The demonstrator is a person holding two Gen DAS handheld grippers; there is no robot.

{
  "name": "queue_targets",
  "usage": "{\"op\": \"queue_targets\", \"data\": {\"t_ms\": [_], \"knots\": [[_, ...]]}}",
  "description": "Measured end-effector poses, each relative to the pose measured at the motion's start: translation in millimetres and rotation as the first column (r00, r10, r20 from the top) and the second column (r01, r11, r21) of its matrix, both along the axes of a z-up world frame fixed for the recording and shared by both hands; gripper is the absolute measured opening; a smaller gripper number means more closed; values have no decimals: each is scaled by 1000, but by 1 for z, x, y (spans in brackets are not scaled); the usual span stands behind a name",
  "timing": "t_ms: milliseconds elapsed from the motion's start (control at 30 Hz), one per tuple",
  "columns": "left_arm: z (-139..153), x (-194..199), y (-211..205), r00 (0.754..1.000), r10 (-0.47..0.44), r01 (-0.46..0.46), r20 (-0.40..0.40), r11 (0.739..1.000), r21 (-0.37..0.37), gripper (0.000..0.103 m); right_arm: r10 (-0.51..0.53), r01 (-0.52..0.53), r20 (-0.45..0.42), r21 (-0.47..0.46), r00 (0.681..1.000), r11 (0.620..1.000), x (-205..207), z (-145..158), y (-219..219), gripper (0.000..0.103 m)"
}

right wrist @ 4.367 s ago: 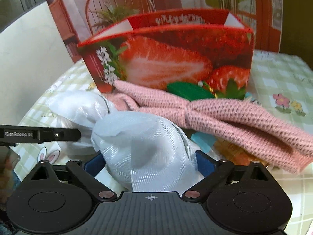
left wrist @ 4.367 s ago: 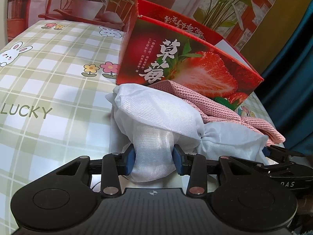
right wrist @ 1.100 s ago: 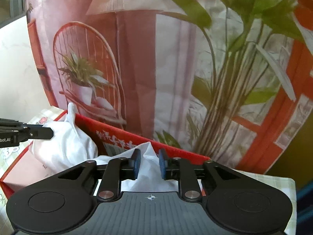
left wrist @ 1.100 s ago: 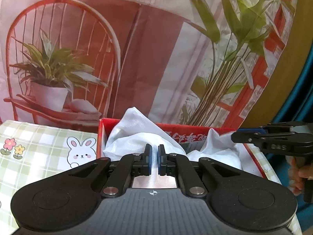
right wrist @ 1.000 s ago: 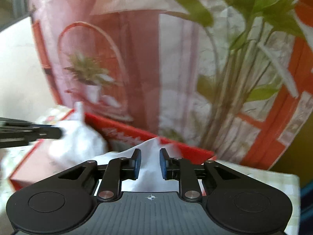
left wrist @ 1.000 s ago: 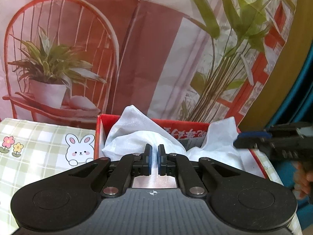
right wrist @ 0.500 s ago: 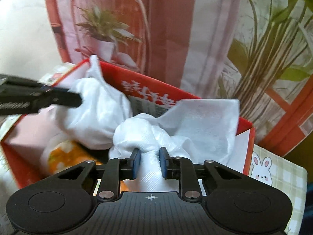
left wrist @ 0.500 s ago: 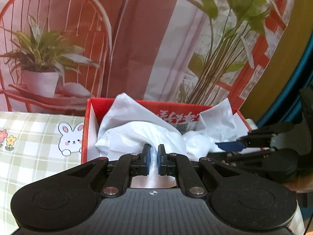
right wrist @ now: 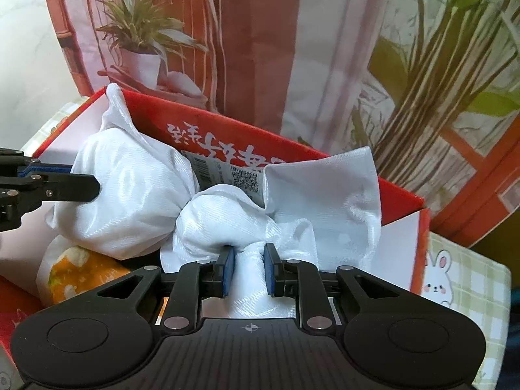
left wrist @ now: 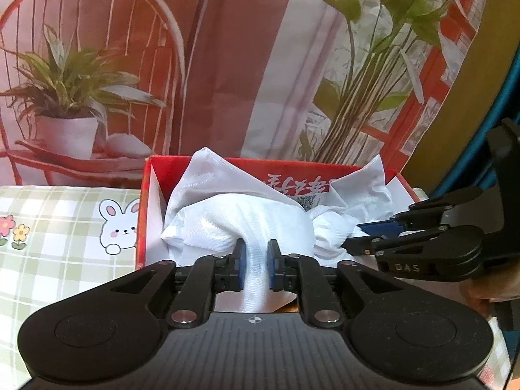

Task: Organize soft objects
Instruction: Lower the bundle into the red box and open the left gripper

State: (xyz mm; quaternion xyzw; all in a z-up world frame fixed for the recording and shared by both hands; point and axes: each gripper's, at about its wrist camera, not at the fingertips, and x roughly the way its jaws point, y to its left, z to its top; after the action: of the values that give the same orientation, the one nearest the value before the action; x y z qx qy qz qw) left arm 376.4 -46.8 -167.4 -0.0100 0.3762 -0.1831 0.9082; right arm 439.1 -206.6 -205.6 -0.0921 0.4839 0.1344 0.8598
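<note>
While the left tongs (left wrist: 254,261) are opening around the crumpled white satin cloth (left wrist: 240,224) at centre frame, the right tongs (right wrist: 248,268), gripping it, should release only inside the red strawberry-print cardboard box (right wrist: 403,209).

Box opening: crammed with white cloth (right wrist: 136,195), orange bundle (right wrist: 81,266) beneath.
Box walls (right wrist: 292,152): fenced every side.
Tablecloth (left wrist: 58,227): left bare.

The right gripper (left wrist: 373,237) bore the white letters "DAS" in the left wrist view. The red box (right wrist: 292,149) carried white Chinese characters, upside down and unreadable, on its inner wall, plus a barcode label (right wrist: 227,170) with a QR code.
</note>
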Motion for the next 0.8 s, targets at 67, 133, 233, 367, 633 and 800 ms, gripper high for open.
{"op": "queue_targets", "data": {"t_ms": [67, 133, 233, 367, 633, 800], "knots": [[5, -4, 0, 1000, 1, -1, 7, 1000, 7, 37, 4, -4, 13, -2, 1000, 1000, -5, 8, 2, 21], [11, -10, -1, 1000, -6, 6, 21, 1000, 18, 42, 16, -16, 29, -3, 999, 1000, -14, 18, 3, 23], [19, -19, -2, 999, -9, 7, 35, 999, 34, 45, 23, -23, 46, -8, 999, 1000, -26, 30, 3, 24], [28, -32, 2, 999, -5, 3, 54, 999, 43, 50, 11, -11, 62, 3, 998, 1000, -44, 44, 1, 24], [39, -70, 9, 997, -3, -2, 79, 998, 60, 53, -35, 30, 93, 51, 995, 998, -85, 61, -11, 28], [35, -101, 16, 997, -14, 10, 82, 999, 49, 69, -54, 39, 132, 113, 990, 993, -122, 64, -20, 42]]}}
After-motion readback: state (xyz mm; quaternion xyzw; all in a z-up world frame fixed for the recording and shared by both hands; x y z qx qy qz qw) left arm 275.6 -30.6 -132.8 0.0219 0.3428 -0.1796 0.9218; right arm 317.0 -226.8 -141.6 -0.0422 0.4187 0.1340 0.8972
